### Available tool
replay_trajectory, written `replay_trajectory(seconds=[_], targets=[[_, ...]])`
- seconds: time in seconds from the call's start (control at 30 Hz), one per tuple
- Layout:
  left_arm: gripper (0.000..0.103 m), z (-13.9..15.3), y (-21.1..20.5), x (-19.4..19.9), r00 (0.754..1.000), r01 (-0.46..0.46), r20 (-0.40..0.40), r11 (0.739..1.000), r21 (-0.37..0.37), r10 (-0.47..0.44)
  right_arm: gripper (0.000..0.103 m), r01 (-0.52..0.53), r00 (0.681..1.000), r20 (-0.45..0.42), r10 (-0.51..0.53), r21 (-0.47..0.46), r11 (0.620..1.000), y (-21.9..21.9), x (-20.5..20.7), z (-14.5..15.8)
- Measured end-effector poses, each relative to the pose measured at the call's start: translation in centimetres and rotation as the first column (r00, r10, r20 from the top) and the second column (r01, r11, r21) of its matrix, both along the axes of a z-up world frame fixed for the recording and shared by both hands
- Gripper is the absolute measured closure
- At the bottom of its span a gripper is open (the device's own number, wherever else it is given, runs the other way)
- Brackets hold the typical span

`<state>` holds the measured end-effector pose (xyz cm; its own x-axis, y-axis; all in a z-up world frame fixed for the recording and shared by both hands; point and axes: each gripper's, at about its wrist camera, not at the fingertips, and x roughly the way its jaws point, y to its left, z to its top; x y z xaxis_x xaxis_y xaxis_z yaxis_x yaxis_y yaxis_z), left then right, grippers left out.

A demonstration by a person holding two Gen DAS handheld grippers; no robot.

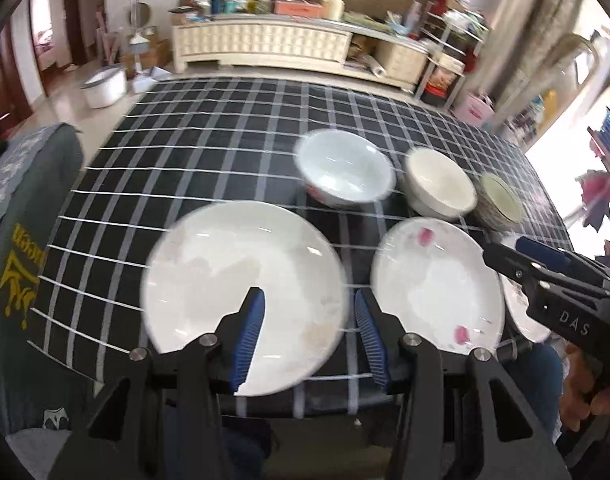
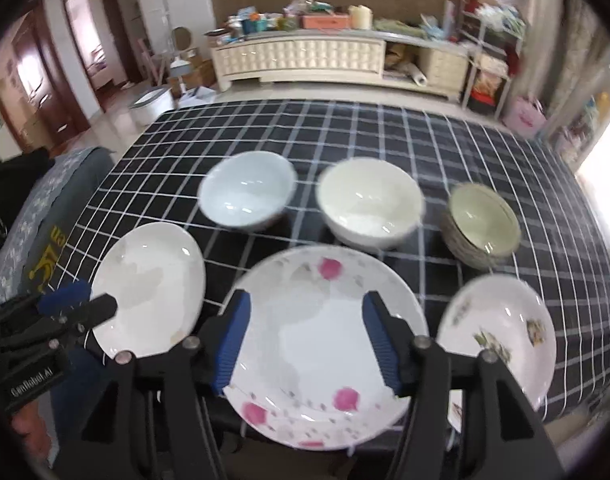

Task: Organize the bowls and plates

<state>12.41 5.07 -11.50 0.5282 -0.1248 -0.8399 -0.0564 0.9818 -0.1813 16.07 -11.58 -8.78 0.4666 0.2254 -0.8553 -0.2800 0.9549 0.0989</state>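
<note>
Jaws on both standing apart, nothing between the pads. Left gripper hanging tilted down over the near table edge, straddling the right rim of the plain white plate, not touching. Right gripper hovering angled down above the pink-flowered plate, blue pads clear of the rim on either side. Bare fingers wrapping the right tool's handle at the left view's far right edge.

Sitting in a near row on the black grid tablecloth: plain plate left, flowered plate centre, a smaller plate with brown-green print right, all just beside each other. Lining up behind, a far row of three: pale blue bowl, cream bowl, green-lined bowl, apart from one another. Another bit of printed rim peeking out below the small plate, too cut off to identify.

Crowding the left table edge: grey chair back with yellow lettering. Standing well beyond the table: cluttered cream sideboard.
</note>
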Motion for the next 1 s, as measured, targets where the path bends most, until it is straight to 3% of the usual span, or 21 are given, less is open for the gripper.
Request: replay_trajectory(seconds=[0.3, 0.6, 0.73, 0.87, 1.0], targets=[[0.058, -1.6, -4.6, 1.6, 0.996, 0.059, -0.062, 0.998, -0.024, -0.060, 0.040, 0.059, 0.993, -0.101, -0.055, 0.037, 0.998, -5.3, -0.2, -2.2], [0.058, -5.1, -5.5, 3.2, 0.989, 0.055, -0.136, 0.998, -0.004, -0.055, 0.041, 0.066, 0.989, -0.132, -0.059, 0.053, 0.996, -7.3, 0.4, -5.0], [0.058, -6.3, -5.8, 4.0, 0.987, 0.064, -0.150, 0.998, 0.000, -0.063, 0.048, 0.057, 0.988, -0.144, -0.049, 0.052, 0.997, -7.3, 1.0, -5.9], [0.062, -6.6, -6.0, 4.7, 0.985, 0.082, -0.153, 0.997, -0.003, -0.081, 0.052, 0.041, 0.990, -0.139, -0.034, 0.041, 0.998, -7.3, 2.0, -6.7], [0.074, -7.5, -6.4, 5.4, 0.979, 0.116, -0.169, 0.993, -0.011, -0.116, 0.055, 0.013, 0.988, -0.152, -0.011, 0.014, 1.000, -6.9, 2.5, -7.5]])
